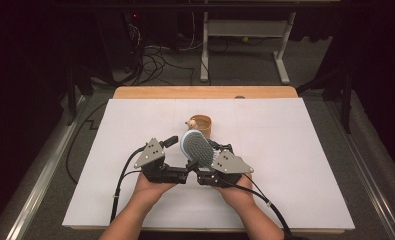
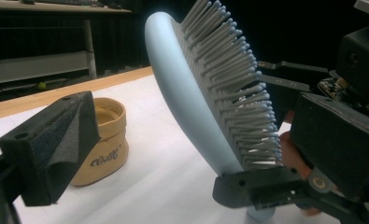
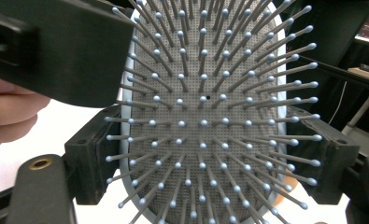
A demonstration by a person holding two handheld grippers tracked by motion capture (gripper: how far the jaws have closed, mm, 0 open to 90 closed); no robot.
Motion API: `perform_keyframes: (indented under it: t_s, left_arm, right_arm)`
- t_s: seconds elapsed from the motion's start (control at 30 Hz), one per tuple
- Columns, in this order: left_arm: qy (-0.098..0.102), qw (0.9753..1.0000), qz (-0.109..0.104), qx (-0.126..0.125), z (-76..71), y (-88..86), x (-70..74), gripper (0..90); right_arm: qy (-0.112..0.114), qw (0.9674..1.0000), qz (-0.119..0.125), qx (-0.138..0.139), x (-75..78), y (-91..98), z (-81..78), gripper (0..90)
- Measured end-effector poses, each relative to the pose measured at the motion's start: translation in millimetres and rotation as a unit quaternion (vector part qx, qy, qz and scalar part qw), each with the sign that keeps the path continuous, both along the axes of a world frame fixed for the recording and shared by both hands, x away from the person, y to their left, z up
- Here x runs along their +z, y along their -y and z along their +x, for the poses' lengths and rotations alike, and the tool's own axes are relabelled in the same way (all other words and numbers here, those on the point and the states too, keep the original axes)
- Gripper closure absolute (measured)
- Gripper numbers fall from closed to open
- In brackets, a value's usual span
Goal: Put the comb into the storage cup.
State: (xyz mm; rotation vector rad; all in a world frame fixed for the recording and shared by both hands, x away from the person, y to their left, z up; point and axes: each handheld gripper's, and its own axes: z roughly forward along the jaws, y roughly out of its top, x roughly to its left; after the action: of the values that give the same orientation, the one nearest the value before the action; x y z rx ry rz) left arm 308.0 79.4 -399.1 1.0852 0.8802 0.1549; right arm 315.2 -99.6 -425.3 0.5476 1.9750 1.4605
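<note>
Nearest the person, two forearms enter from the bottom edge of the high view, each hand wrapped around a gripper body low on the white board (image 1: 295, 165) that covers the wooden table (image 1: 205, 92).

The right gripper (image 1: 211, 159) holds the pale blue hairbrush (image 1: 197, 146). In the right gripper view the brush head (image 3: 205, 116) stands broadside to the camera, bristles towards the lens, with a black jaw pressed against each edge of the head, left and right. The jaws stand fairly wide, spaced by the width of the head, and are closed on it. In the high view the brush rises upright from this gripper, tilted slightly.

The left gripper (image 1: 177, 157) sits just beside the right, their bodies almost touching at the centre of the board. In the left gripper view its padded jaw (image 2: 51, 149) stands at the left of frame, well apart from the brush back (image 2: 182, 102), with bare board between them; its jaws are wide apart and hold nothing. The other gripper's jaw clamps the lower edge of the brush at the right of that view.

Beyond the brush, farther up the board, stands a small tan pouch (image 1: 203, 124), open at the top, with dark lettering on its side (image 2: 108, 157). It stands apart from both grippers.

Beyond the table edge lie dark floor, cables and a pale table frame (image 1: 245, 30)
</note>
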Motion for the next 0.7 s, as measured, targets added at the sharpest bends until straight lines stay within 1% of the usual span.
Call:
perform_keyframes:
  t_s: [0.1,0.27,0.37,0.47,0.6,0.7]
  left_arm:
    - [0.000,1.0000,-0.002,0.003,1.0,0.8,-0.3,2.9]
    - [-0.007,1.0000,-0.006,0.003,2.5,1.6,-0.6,3.6]
    - [-0.003,1.0000,-0.005,0.004,2.1,0.6,-0.7,4.7]
    - [-0.008,0.9999,-0.012,0.003,2.6,-0.4,0.4,5.4]
    - [-0.005,0.9999,-0.011,0.006,2.8,0.3,0.3,7.4]
    - [-0.007,0.9999,-0.015,0.004,3.4,0.3,0.6,9.0]
  right_arm:
    - [0.001,1.0000,0.001,0.002,-0.2,-1.0,-0.6,20.5]
    - [0.000,1.0000,-0.002,0.002,-0.7,-1.1,-1.3,20.5]
    - [0.002,1.0000,-0.001,0.003,-0.3,-1.2,-1.6,20.6]
    - [0.003,1.0000,-0.001,0.002,-0.1,-1.3,-1.7,20.5]
    - [0.002,1.0000,-0.002,0.002,-0.4,-1.8,-1.8,20.5]
    - [0.001,1.0000,-0.002,0.002,-0.6,-2.1,-1.6,20.6]
